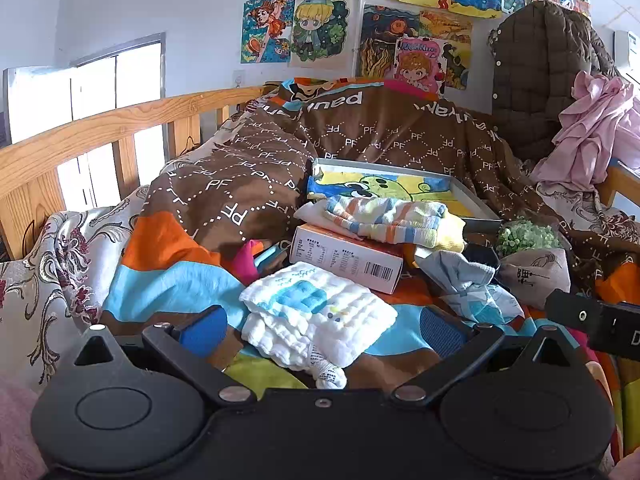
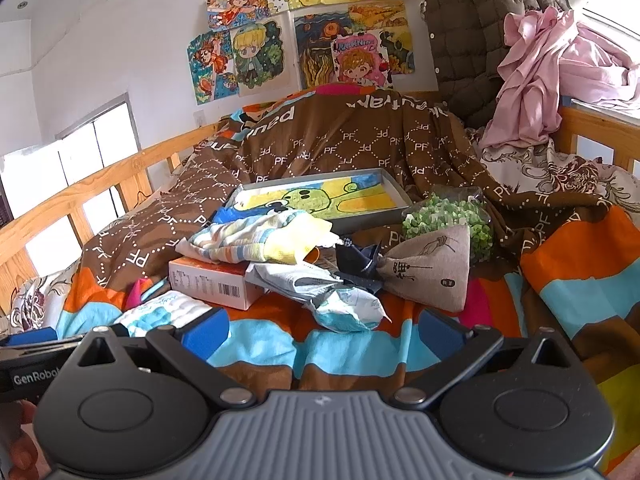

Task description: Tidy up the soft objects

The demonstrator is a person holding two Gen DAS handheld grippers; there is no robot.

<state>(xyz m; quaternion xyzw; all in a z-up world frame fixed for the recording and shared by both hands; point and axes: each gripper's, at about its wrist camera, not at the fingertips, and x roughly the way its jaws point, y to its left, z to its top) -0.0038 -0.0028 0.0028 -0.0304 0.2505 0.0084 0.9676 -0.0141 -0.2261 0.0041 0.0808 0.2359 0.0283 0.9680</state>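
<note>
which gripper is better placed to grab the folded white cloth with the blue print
Left. The white cloth lies right between the open left gripper. For the right gripper, also open, it sits off to the left beyond its finger.

A child's bedroom in a home: a wooden-railed bed (image 1: 100, 128) under a patterned quilt (image 1: 400, 136), cartoon drawings (image 1: 312, 28) taped to the wall, clothes (image 2: 532, 76) heaped at its head.
</note>
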